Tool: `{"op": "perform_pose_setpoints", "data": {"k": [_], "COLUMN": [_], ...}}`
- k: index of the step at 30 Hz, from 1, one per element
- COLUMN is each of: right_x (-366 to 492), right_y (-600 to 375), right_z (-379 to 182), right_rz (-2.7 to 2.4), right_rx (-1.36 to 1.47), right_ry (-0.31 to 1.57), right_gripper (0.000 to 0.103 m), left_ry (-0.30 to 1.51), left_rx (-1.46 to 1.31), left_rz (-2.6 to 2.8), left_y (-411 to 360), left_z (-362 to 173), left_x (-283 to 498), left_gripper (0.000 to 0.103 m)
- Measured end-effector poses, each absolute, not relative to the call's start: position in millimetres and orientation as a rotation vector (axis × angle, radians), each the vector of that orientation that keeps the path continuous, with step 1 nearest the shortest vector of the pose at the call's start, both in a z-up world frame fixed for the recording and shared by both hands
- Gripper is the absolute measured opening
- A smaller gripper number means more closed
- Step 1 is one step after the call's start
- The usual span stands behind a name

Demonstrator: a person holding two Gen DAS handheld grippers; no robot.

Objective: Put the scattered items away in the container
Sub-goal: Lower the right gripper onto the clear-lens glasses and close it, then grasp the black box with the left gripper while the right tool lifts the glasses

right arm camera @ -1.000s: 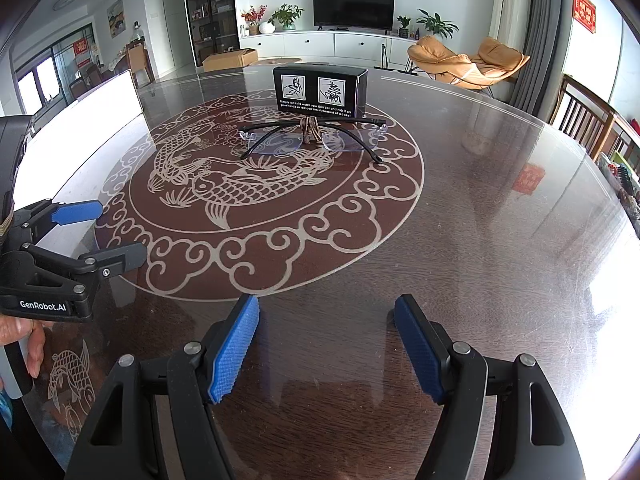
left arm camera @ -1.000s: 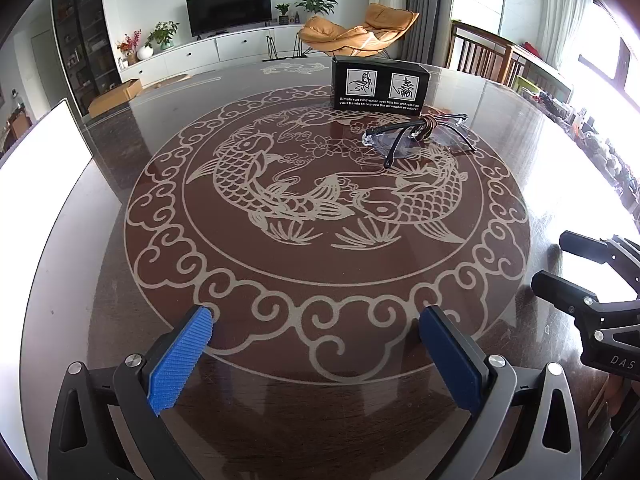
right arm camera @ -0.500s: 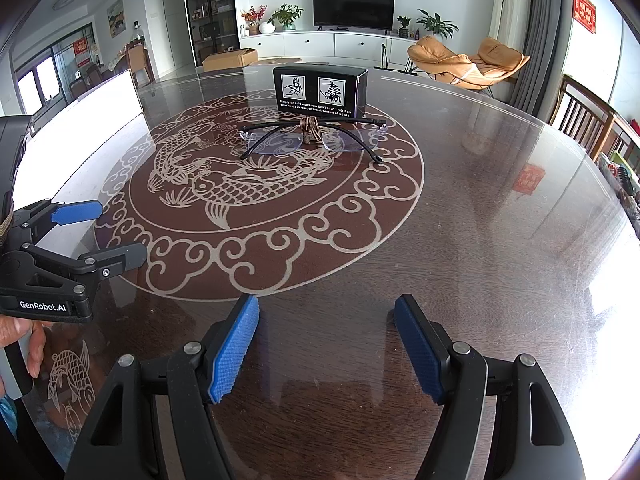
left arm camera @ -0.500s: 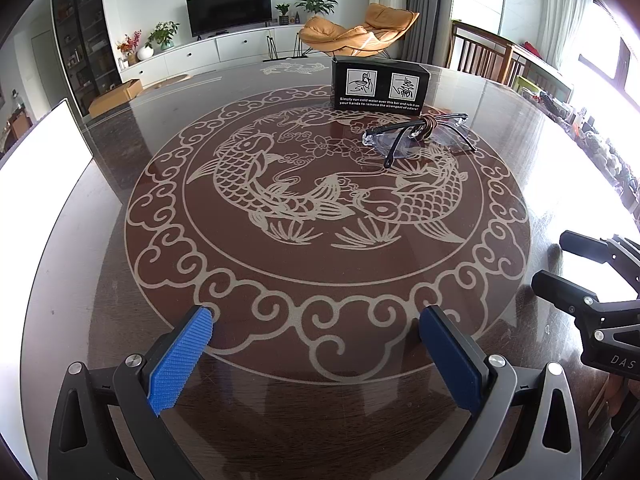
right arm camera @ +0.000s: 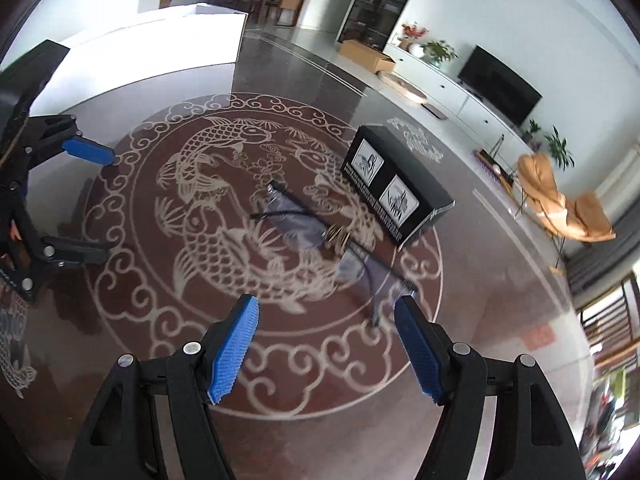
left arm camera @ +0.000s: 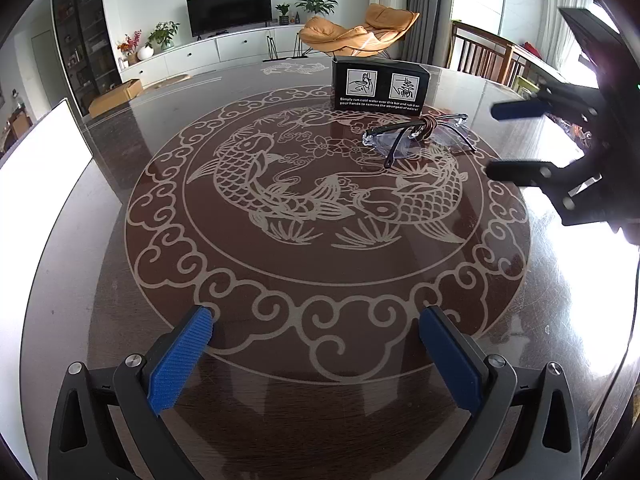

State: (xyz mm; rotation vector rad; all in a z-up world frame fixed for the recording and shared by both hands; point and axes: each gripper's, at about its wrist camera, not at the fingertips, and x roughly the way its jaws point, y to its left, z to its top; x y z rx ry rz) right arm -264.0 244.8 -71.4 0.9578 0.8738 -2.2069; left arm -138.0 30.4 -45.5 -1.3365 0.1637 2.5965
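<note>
A pair of dark-framed glasses (left arm camera: pixel 416 138) lies on the round table with a coiled brown cord (left arm camera: pixel 427 124) on it; both show in the right wrist view, the glasses (right arm camera: pixel 304 224) and the cord (right arm camera: pixel 338 238). A black box (left arm camera: pixel 380 85) with white pictograms stands just behind them, also seen from the right wrist (right arm camera: pixel 396 188). My left gripper (left arm camera: pixel 316 320) is open and empty over the near table edge. My right gripper (right arm camera: pixel 326 312) is open and empty, raised and tilted just short of the glasses; it shows in the left wrist view (left arm camera: pixel 494 142).
The dark glass table (left arm camera: pixel 300 272) bears a koi pattern. A white container (right arm camera: pixel 152 40) stands at the table's left side, also at the left wrist view's edge (left arm camera: pixel 36 160). Wooden chairs (left arm camera: pixel 484 58) stand behind the table on the right.
My right gripper has lifted, tilted and swung forward toward the glasses. The left gripper, glasses and box have not moved.
</note>
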Motion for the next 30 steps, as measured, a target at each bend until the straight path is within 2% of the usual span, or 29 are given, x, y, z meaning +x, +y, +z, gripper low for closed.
{"op": "perform_pose_setpoints", "data": {"k": [5,7,9,11,13,15,24,25,28,30], "right_x": [-304,-318,-330,-343,-348,-342,-243,-228,-199,-193], "right_y": [210,199,199,206,218,230,307,316,342,348], "right_z": [-85,-96,-99,-100,-100,-100,-99,-98,-99,-98], "right_rz": [-2.048,-1.982,-1.966,-1.965,-1.975,-2.013,-2.246,-2.268,-2.316,-2.343], "right_rx": [0.919,0.967,1.024,1.13,1.19,1.212,1.318,1.316,1.305,1.292], "right_ry": [1.05,1.068,0.999,0.883,0.799,0.783,0.517,0.466,0.284,0.233], "right_gripper": [0.072,0.07,0.068,0.056,0.027,0.015,0.013,0.014,0.014,0.014], "left_ry": [0.164,0.163,0.163,0.163,0.163,0.163,0.186,0.248,0.577,0.72], "left_rx": [-1.337,-1.337,-1.336,-1.337,-1.337,-1.337,-1.291,-1.255,-1.056,-0.958], "left_rz": [2.596,2.596,2.596,2.596,2.596,2.596,2.418,2.382,2.311,2.206], "left_y": [30,30,30,30,30,30,33,37,63,77], "left_z": [-46,-46,-45,-46,-45,-45,-37,-29,0,14], "left_x": [-138,-138,-138,-137,-137,-137,-156,-167,-201,-227], "left_gripper": [0.103,0.103,0.103,0.103,0.103,0.103,0.102,0.098,0.098,0.098]}}
